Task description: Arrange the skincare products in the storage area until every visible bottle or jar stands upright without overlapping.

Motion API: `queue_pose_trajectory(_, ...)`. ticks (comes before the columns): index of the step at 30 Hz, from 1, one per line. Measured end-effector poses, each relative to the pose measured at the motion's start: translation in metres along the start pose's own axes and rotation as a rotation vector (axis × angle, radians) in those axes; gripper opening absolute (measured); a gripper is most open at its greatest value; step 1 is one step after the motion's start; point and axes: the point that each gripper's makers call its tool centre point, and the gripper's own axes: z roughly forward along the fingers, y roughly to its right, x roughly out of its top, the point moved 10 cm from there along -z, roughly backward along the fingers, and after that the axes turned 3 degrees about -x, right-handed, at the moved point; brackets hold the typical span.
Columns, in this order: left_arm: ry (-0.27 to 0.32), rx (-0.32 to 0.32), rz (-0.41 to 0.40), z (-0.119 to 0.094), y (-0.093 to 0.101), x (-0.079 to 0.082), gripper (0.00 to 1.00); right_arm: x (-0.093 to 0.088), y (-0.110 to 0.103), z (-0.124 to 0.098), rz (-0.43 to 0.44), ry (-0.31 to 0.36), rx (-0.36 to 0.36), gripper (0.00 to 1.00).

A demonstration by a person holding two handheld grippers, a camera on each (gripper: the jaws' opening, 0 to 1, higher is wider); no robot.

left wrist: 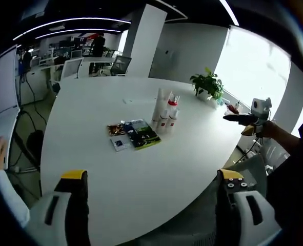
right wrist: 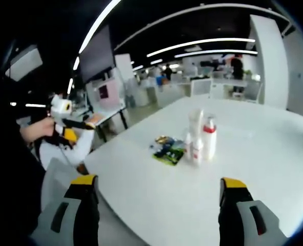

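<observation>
White plastic skincare bottles (left wrist: 165, 114) carry red caps and bands; beside them lie dark green-and-yellow printed sachets (left wrist: 134, 135) on the plain white round table (left wrist: 115, 174). Far right, a green-leaved potted plant (left wrist: 207, 84).

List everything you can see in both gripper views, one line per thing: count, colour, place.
table: one, white, round-edged, under everything.
skincare bottles: a cluster of several, exact count unclear, white with red caps or labels, upright mid-table; also in the right gripper view.
flat packets: a few, dark green and multicoloured, lying flat beside the bottles.
potted plant: one, green, at the table's far edge.
office chairs: two, grey and dark, beyond the table.
person: one, dark clothes, standing far back.
left gripper: yellow-tipped jaws wide apart, above the near table edge; seen from the right gripper view, held in a hand.
right gripper: yellow-tipped jaws wide apart; seen from the left gripper view.
</observation>
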Motion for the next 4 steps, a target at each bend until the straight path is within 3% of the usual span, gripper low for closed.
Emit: queue_pose_trajectory(4,-0.004,0.000,0.000,0.0002,0.0001,-0.0004,0.99,0.0002,0.0005,0.0009,-0.001,-0.003,0.001,0.99)
